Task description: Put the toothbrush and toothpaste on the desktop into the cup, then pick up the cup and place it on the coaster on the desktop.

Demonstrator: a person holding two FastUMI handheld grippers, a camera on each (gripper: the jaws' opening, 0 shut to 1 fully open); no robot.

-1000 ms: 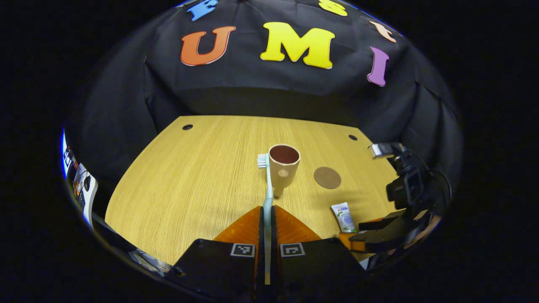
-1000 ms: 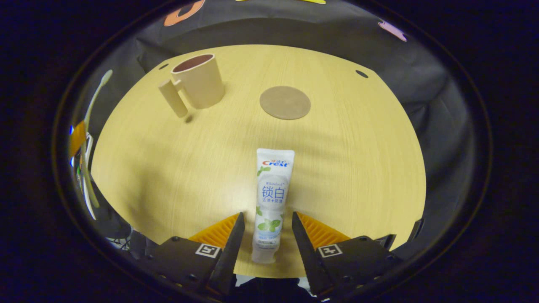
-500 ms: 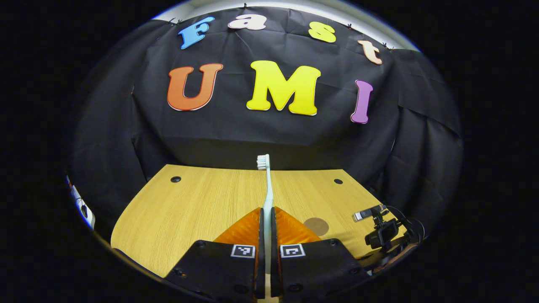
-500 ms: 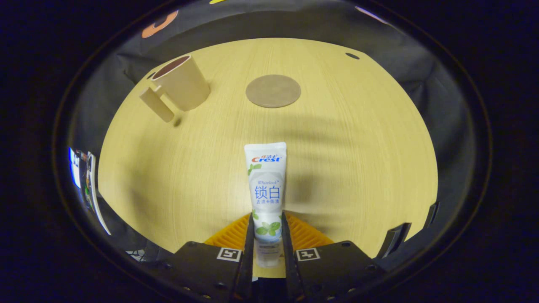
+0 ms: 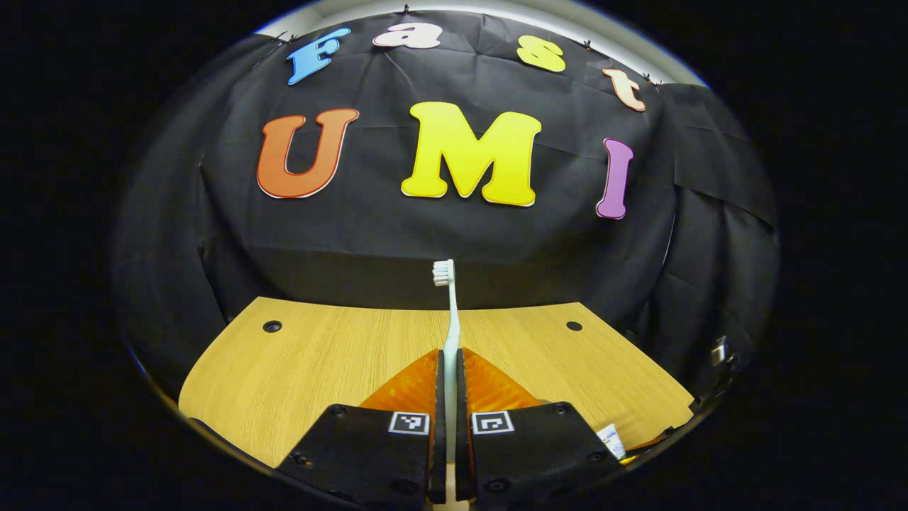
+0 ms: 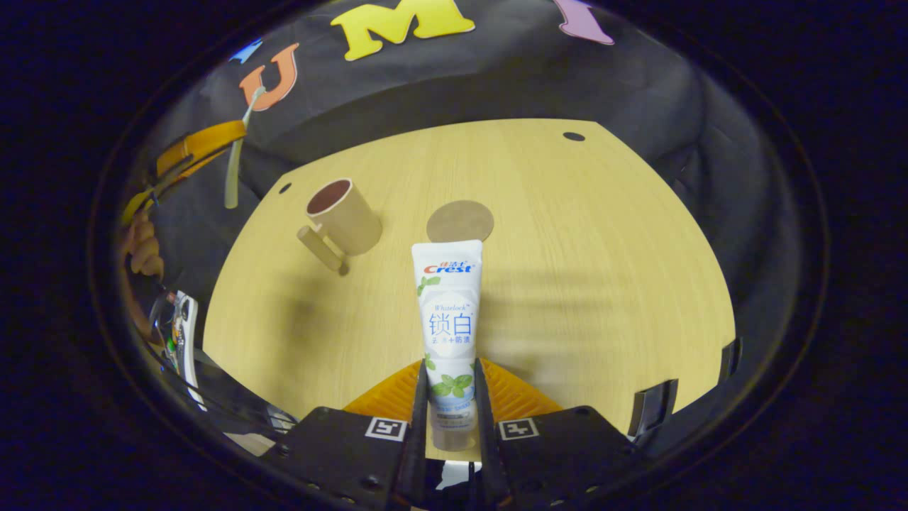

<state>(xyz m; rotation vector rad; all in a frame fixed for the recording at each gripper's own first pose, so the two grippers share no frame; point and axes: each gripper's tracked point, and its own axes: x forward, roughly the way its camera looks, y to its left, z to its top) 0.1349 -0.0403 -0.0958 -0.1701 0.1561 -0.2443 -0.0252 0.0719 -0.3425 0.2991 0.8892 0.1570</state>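
Raised since half a second ago: right tongs (image 6: pixel 448 404), clamped on toothpaste (image 6: pixel 448 319), now clear of table (image 6: pixel 567 284). Left tongs (image 5: pixel 448 397) stay clamped on toothbrush (image 5: pixel 450 319), bristles up, centre frame. Cup (image 6: pixel 344 216) left of centre; coaster (image 6: pixel 460 221) beside it.

Dim booth, sharp focus, soft shadows on desktop (image 6: pixel 582 234), strong fisheye edge bending
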